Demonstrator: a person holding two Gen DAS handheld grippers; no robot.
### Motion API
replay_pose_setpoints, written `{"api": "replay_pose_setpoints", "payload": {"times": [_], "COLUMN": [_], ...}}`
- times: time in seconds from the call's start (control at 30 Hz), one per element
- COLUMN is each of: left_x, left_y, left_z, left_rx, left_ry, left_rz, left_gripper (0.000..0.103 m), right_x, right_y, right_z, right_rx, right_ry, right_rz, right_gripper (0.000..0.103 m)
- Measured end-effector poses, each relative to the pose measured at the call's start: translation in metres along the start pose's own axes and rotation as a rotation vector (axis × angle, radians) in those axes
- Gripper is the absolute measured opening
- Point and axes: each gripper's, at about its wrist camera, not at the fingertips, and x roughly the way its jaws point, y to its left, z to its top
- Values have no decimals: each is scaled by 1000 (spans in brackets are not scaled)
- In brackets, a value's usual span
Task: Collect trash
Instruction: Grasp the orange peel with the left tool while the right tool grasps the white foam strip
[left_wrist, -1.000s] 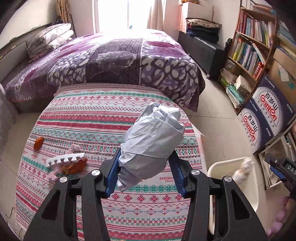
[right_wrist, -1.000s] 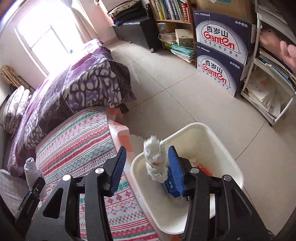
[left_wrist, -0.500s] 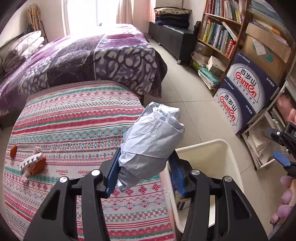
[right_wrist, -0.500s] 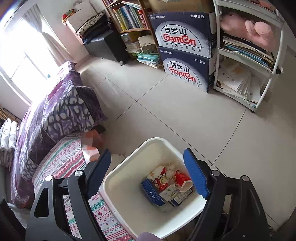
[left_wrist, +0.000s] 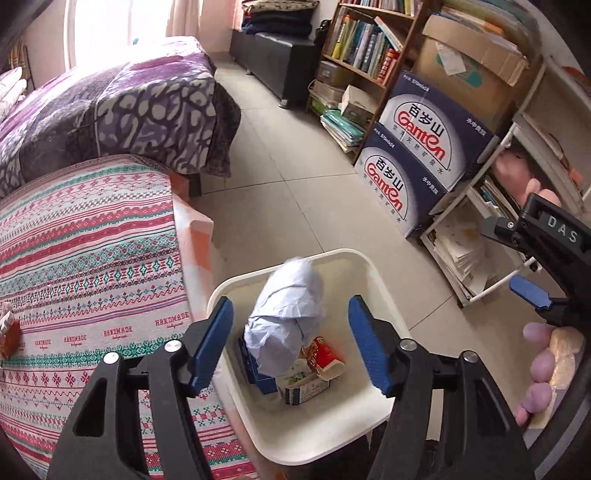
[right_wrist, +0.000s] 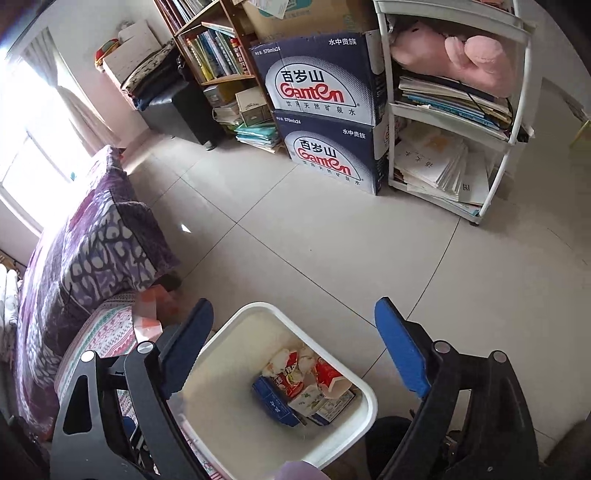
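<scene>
A white trash bin (left_wrist: 236, 280) stands on the floor beside the patterned table. My left gripper (left_wrist: 290, 343) is open above it. A crumpled pale blue paper wad (left_wrist: 286, 317) sits between the open jaws, inside the bin, free of the pads. Under it lie cartons and wrappers (left_wrist: 317, 373). My right gripper (right_wrist: 295, 343) is open and empty over the same bin (right_wrist: 354, 417), where the trash pile (right_wrist: 303, 384) shows. The paper wad does not show in the right wrist view. The right gripper also appears in the left wrist view (left_wrist: 532, 291) at the right.
The table with a striped patterned cloth (left_wrist: 85, 266) is left of the bin. A bed with a purple cover (left_wrist: 110, 107) is behind it. Stacked Ganten boxes (left_wrist: 417, 162), bookshelves (left_wrist: 362, 48) and a white rack (right_wrist: 454, 110) line the right side. Tiled floor (right_wrist: 332, 240) lies between.
My left gripper swung right from the table to over the bin and opened, letting go of the paper wad. My right gripper dropped its white scrap into the bin and opened wide.
</scene>
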Motion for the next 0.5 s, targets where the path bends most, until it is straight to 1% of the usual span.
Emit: {"api": "replay_pose_setpoints", "payload": {"times": [0.03, 0.1, 0.23, 0.37, 0.43, 0.5], "left_x": [-2, -5, -13, -19, -19, -18], "left_y": [-2, -4, 6, 35, 53, 73], "left_z": [0, -1, -3, -6, -9, -15], "left_rx": [9, 27, 43, 41, 42, 43], "left_ry": [-6, -9, -22, -15, 9, 37], "left_rz": [-4, -2, 43, 137, 200, 267], "left_gripper": [71, 71, 76, 77, 80, 80], "right_x": [-1, -3, -8, -11, -13, -13], "right_y": [-1, -1, 12, 37, 49, 61], "right_z": [1, 1, -3, -15, -22, -29], "right_rx": [6, 12, -24, -121, -166, -205], "right_ry": [-6, -20, -55, -93, -107, -104], "right_rz": [-5, -13, -35, -73, -84, -81], "right_gripper": [87, 88, 92, 95, 96, 96]}}
